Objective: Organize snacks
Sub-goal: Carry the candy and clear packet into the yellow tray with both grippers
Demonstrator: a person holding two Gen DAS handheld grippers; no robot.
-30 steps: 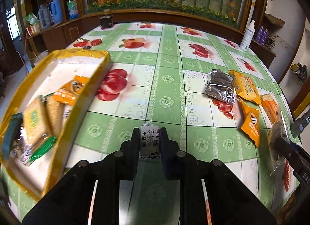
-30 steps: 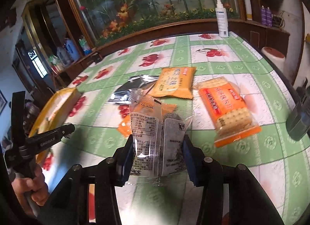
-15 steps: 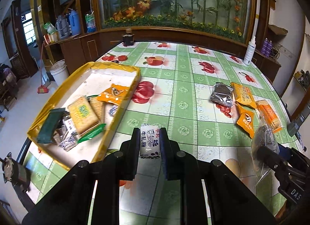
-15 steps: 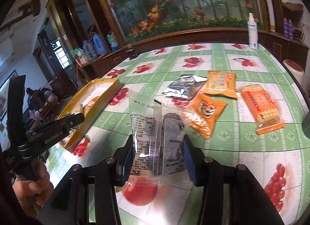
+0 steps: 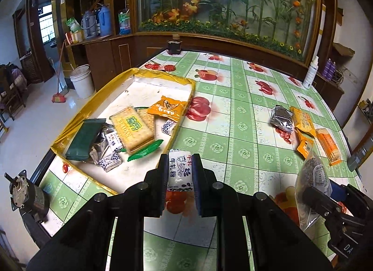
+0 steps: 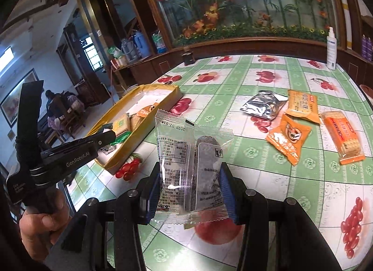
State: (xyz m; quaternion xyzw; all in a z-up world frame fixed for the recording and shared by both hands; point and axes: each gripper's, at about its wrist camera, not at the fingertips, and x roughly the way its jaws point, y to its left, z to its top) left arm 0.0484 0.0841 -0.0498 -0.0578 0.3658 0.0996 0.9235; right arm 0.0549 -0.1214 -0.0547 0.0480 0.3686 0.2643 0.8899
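The small white nougat candy's (image 5: 180, 170) lower end is hidden between black fingers; the clear plastic dark-snack packet (image 5: 312, 177) is partly covered at lower right.

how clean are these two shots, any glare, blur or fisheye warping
Left wrist view: sharp; strong fisheye bends the table edge; black vignette corners; the gold tray rim glints. Right wrist view: sharp too; the clear snack packet shows small highlights but its print stays readable; the windows at left blow out.

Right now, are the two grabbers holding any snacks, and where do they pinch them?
Yes. The left gripper pinches a small white nougat candy by its long sides. The right gripper pinches a clear plastic packet of dark snack by its lower side edges.
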